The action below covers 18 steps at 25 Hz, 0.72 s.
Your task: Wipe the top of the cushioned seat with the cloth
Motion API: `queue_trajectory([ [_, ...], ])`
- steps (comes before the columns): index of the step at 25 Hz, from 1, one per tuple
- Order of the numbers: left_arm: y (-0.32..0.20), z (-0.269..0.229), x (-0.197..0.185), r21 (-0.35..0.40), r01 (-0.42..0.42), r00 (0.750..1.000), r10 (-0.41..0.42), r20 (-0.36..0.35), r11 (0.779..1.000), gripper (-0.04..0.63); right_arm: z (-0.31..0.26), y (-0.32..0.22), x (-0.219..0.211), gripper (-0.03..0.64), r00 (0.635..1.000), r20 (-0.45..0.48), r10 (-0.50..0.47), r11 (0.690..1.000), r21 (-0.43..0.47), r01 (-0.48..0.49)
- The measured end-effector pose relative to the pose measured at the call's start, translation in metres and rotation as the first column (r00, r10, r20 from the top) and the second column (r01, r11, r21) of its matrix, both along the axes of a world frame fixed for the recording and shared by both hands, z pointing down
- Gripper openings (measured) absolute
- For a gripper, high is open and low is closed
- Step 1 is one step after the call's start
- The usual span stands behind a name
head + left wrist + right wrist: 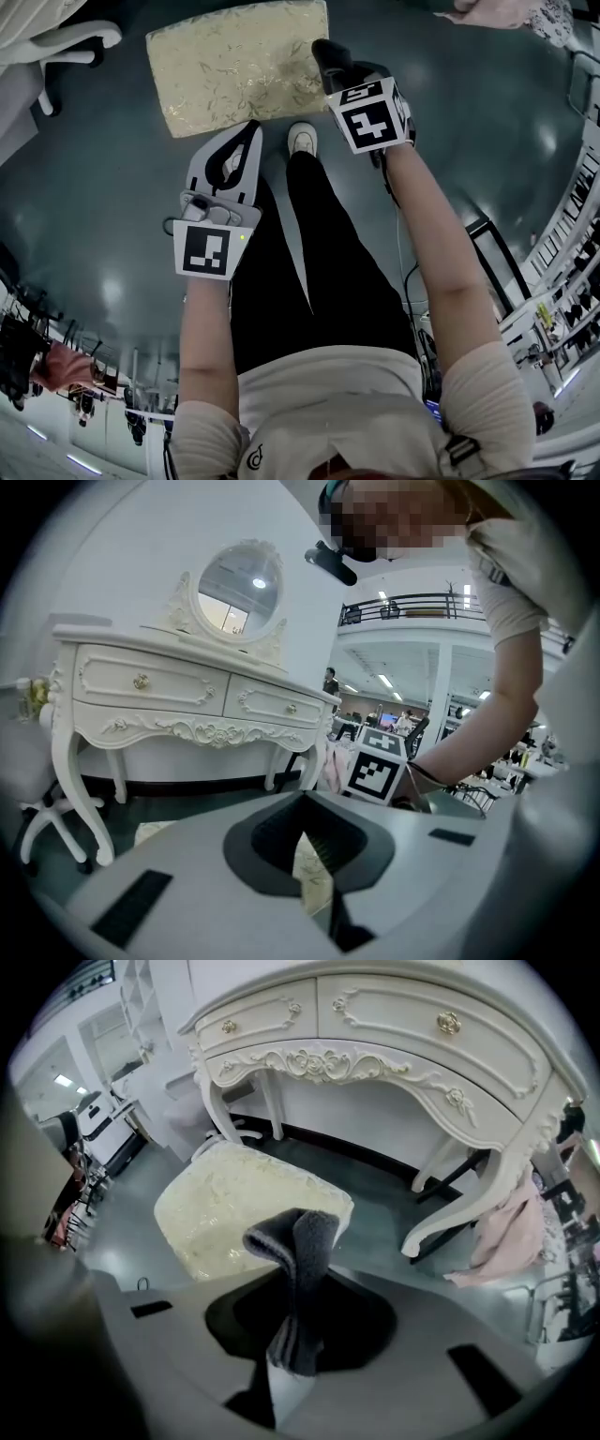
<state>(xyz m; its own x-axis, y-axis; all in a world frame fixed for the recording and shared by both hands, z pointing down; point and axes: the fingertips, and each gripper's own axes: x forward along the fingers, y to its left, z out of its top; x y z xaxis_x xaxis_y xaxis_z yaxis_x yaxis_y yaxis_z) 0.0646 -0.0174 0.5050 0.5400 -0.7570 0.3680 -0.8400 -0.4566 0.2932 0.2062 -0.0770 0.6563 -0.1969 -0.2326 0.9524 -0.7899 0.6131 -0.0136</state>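
While clamped in the right gripper [292, 1340], the dark grey cloth [302, 1255] is held by the cream cushioned seat [230, 1206]'s near corner. Left gripper [314, 864] is closed, empty. White dressing table [394, 1026]'s drawers are shut; glossy teal floor [94, 206].

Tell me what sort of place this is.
Probably a big indoor hall staged as a bedroom: ornate dressing table with mirror, seat on a glossy floor, mezzanine railing and strip lights behind.

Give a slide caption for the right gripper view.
Right gripper, shut on a grey cloth, facing the cream cushioned seat.
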Motion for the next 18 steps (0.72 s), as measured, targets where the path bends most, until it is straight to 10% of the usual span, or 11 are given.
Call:
queue_trajectory([
  [18, 0.082, 0.003, -0.158, -0.025, 0.059, 0.998, -0.058, 0.032, 0.998, 0.014, 0.010, 0.114, -0.228, 0.077, 0.979, 0.202, 0.004, 0.991, -0.133, 0.023],
])
